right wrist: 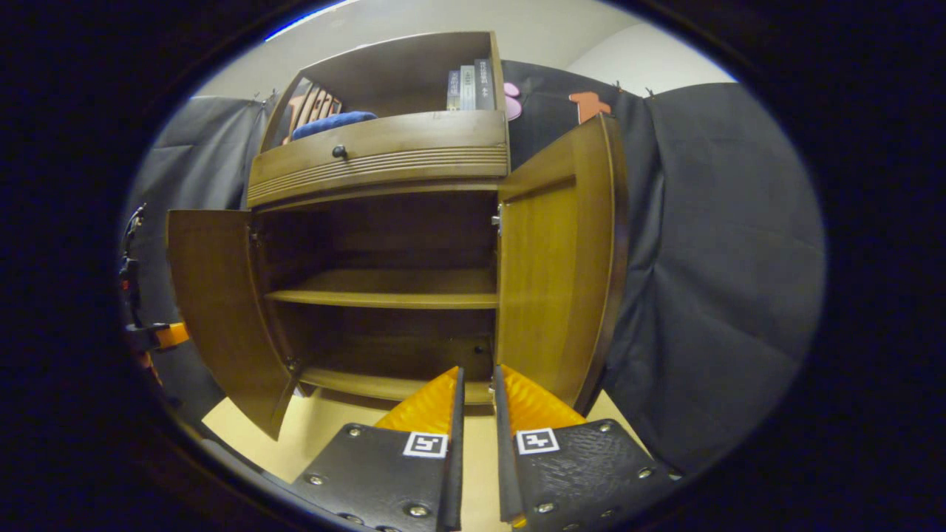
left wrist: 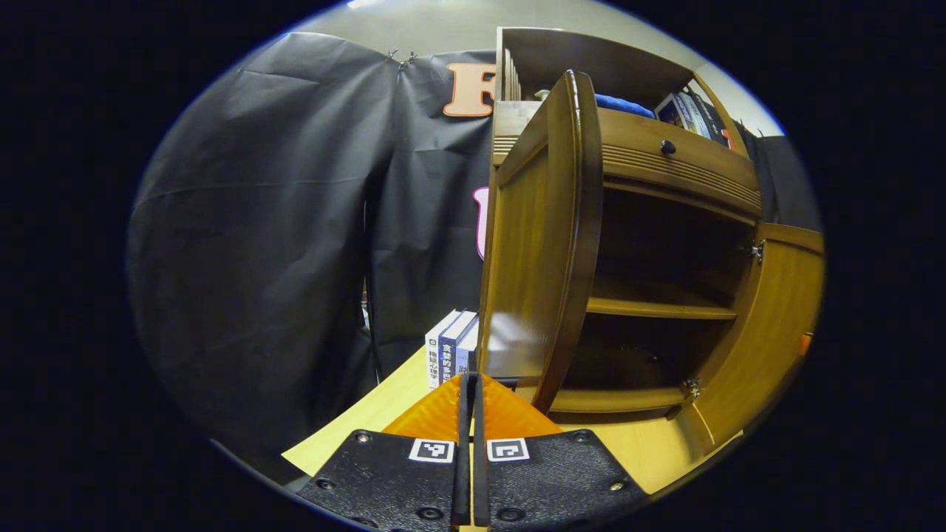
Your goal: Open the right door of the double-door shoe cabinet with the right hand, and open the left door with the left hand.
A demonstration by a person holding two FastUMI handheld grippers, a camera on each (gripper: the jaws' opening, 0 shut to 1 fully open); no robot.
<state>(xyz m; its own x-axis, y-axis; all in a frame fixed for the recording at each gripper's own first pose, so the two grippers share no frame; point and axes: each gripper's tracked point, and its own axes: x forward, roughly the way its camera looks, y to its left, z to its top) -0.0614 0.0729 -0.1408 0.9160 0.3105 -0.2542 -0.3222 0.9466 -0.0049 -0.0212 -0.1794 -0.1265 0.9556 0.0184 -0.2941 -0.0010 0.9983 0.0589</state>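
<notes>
In the left gripper view, the left gripper sits at the bottom middle of the frame. Its two fingers are pressed together with nothing between them. Right above its tips stands the left door, swung wide open. We see the door nearly edge on, and its bottom edge is just beside the tips. I cannot tell if they touch. The shoe cabinet fills the right half of the frame, dark inside with one shelf. The right door hangs open at the far right. Some books stand at the lower middle, left of the door.

In the right gripper view, the right gripper is at the bottom middle. Its fingers stand a little apart and hold nothing. The right door is open, just above and to the right of the tips. The left door is open at the left of the frame.
</notes>
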